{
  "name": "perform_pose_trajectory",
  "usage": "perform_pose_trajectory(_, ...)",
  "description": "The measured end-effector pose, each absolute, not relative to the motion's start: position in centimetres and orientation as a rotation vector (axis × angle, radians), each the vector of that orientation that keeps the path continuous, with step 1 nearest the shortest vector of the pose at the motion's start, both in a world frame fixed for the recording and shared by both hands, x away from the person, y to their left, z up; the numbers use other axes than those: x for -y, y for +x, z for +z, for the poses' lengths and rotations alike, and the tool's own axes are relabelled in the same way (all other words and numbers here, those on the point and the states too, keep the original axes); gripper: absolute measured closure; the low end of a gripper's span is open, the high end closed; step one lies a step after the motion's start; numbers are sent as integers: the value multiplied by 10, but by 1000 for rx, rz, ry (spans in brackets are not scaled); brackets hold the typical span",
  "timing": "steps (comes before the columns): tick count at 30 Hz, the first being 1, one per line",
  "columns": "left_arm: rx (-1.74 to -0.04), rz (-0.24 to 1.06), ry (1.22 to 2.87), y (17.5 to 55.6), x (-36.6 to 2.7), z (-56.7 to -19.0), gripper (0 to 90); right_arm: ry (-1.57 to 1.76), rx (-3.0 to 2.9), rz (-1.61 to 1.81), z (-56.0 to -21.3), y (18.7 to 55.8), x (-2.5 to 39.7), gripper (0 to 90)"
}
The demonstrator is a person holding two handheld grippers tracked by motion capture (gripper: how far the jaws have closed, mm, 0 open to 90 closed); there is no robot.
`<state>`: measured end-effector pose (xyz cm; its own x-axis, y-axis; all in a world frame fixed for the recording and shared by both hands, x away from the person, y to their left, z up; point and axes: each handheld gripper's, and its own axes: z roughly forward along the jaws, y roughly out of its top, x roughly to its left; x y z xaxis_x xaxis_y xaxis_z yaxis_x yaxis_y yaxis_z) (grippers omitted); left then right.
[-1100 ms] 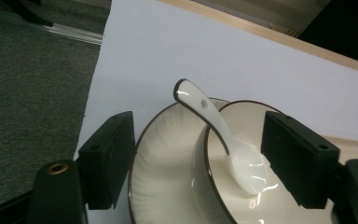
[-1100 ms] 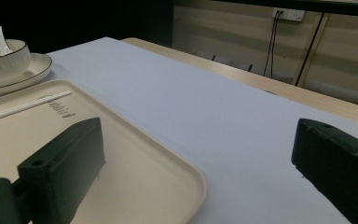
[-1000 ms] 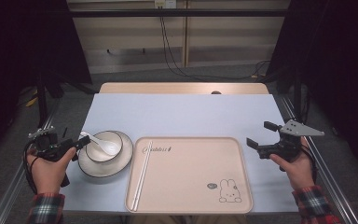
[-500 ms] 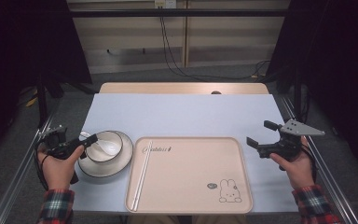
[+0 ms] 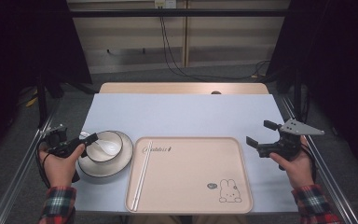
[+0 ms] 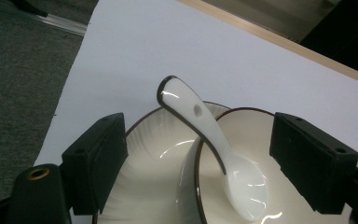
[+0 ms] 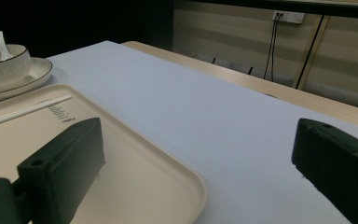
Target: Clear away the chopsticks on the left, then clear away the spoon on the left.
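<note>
At the table's left side, item one: a white spoon [image 6: 205, 140] is lying in a bowl [image 6: 242, 154], scoop end down inside, handle leaning over the near rim and pointing up and away toward the left edge. Its long axis is running slantwise between the jaws of the left gripper [image 6: 200, 172], which are standing spread wide, one on each flank of the handle and touching neither. Item two: the bowl is sitting on a plate [image 5: 121, 163], just beside a tray [image 5: 191, 186] carrying chopsticks [image 5: 142, 175] along its left rim. Item three: the right gripper [image 5: 262, 135] is hovering well apart at the far right, jaws spread, holding nothing. Judgement: the left hand [image 5: 60, 165] is much nearer; open table [image 5: 182, 112] is lying beyond, while the left edge is running close.
</note>
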<state>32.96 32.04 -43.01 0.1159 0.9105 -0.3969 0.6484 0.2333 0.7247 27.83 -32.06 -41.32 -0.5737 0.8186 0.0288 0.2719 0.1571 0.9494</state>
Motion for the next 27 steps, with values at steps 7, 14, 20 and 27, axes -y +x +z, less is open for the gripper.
perform_pose_trajectory(7, -1611, 347, 1477, 331, -321, -433, 237, 1030, -1928, 1432, -412, 279, 321, 19)
perform_pose_trajectory(14, -1601, 316, 1450, 332, -320, -436, 361, 1027, -1928, 1422, -411, 278, 322, 19)
perform_pose_trajectory(20, -1597, 310, 1404, 332, -317, -439, 525, 1023, -1919, 1426, -409, 276, 322, 19)
perform_pose_trajectory(27, -1622, 330, 1359, 333, -318, -441, 615, 1018, -1927, 1423, -409, 276, 321, 19)
